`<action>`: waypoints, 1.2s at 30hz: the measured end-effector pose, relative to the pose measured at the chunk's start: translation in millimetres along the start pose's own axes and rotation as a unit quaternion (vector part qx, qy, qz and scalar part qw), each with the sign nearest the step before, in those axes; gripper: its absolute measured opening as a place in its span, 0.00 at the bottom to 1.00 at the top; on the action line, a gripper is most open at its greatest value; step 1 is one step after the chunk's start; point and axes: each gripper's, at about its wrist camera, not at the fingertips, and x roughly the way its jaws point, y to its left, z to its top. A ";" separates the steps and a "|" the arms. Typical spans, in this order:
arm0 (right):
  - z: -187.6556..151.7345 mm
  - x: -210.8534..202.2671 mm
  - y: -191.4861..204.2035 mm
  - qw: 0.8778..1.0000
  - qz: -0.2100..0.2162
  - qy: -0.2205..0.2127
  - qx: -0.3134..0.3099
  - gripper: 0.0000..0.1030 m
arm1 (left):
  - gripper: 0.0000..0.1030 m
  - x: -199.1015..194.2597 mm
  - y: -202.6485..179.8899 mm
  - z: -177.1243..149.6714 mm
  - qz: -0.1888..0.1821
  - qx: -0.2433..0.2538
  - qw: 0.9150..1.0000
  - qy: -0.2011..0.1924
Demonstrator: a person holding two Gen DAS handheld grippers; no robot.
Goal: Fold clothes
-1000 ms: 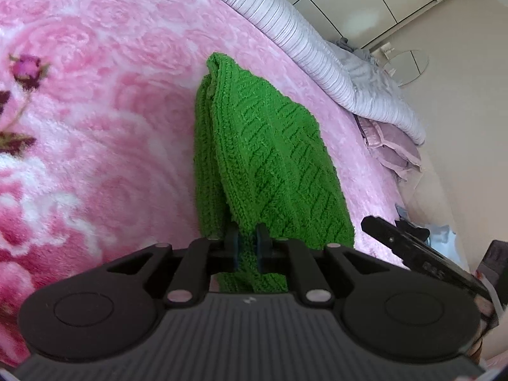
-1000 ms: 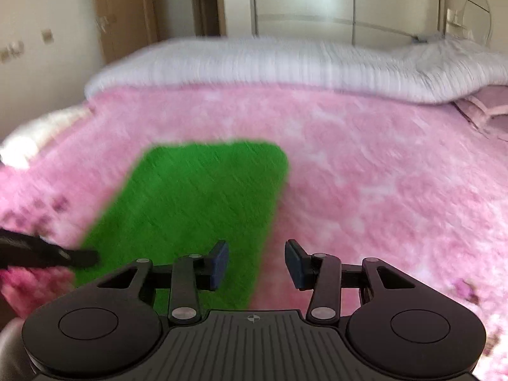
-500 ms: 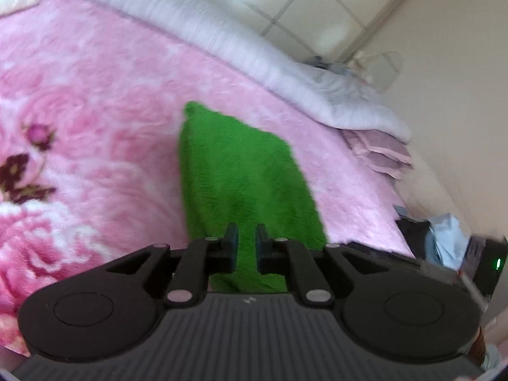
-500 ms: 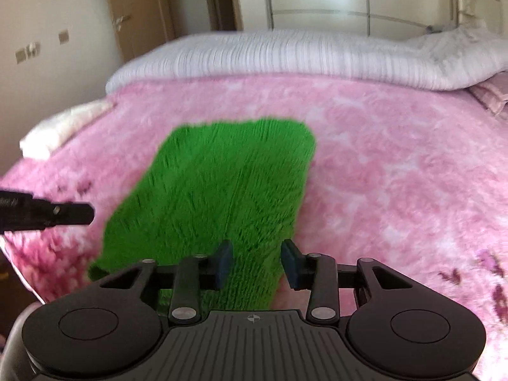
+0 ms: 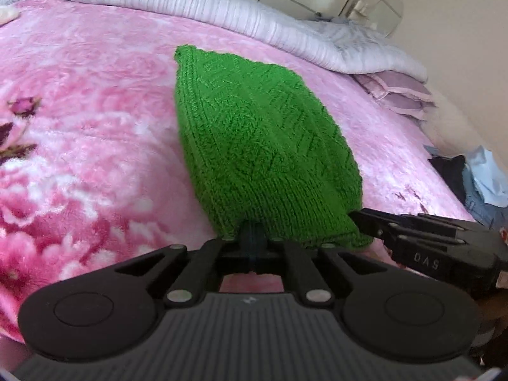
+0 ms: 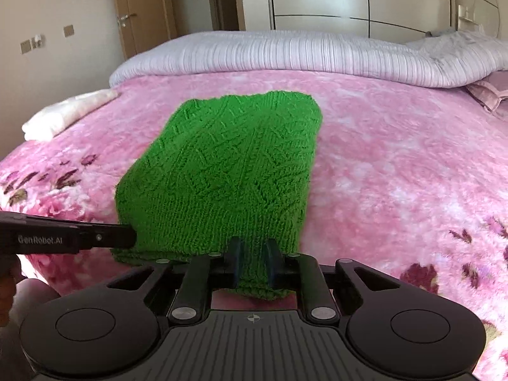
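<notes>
A folded green knitted sweater (image 5: 260,146) (image 6: 228,174) lies flat on the pink flowered blanket (image 5: 95,111) (image 6: 397,158). My right gripper (image 6: 253,260) is at its near hem, right of the middle. Its jaws are closing, and a bunch of green knit fills the gap between the blue pads. In the left wrist view the right gripper (image 5: 354,216) meets the near right corner. My left gripper (image 5: 252,231) is shut, pads together against the near hem. I cannot tell if any knit is pinched. In the right wrist view the left gripper (image 6: 131,238) touches the near left corner.
A striped white duvet (image 6: 317,54) runs along the far side of the bed, with a mauve pillow (image 6: 489,92) at its right end. A folded white cloth (image 6: 63,114) lies at the left edge. Clothes (image 5: 476,174) are heaped beside the bed. Wardrobe doors (image 6: 349,0) stand behind.
Both grippers have come down to the sweater's near hem. The right jaws have narrowed around the knit. The left gripper rolled level and its small gap shut.
</notes>
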 end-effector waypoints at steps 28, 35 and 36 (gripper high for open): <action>-12.7 -20.3 -16.8 0.997 0.041 -0.035 0.060 0.15 | 0.04 -11.0 -10.3 -5.8 0.039 -0.004 0.999 -0.010; 6.7 -22.5 -27.0 0.998 0.029 0.010 0.054 0.15 | 0.03 -38.3 7.1 27.0 0.007 -0.030 0.998 -0.046; 14.7 -25.5 -31.2 0.998 0.026 -0.004 0.055 0.15 | 0.03 -38.2 7.4 37.0 0.010 -0.023 0.998 -0.057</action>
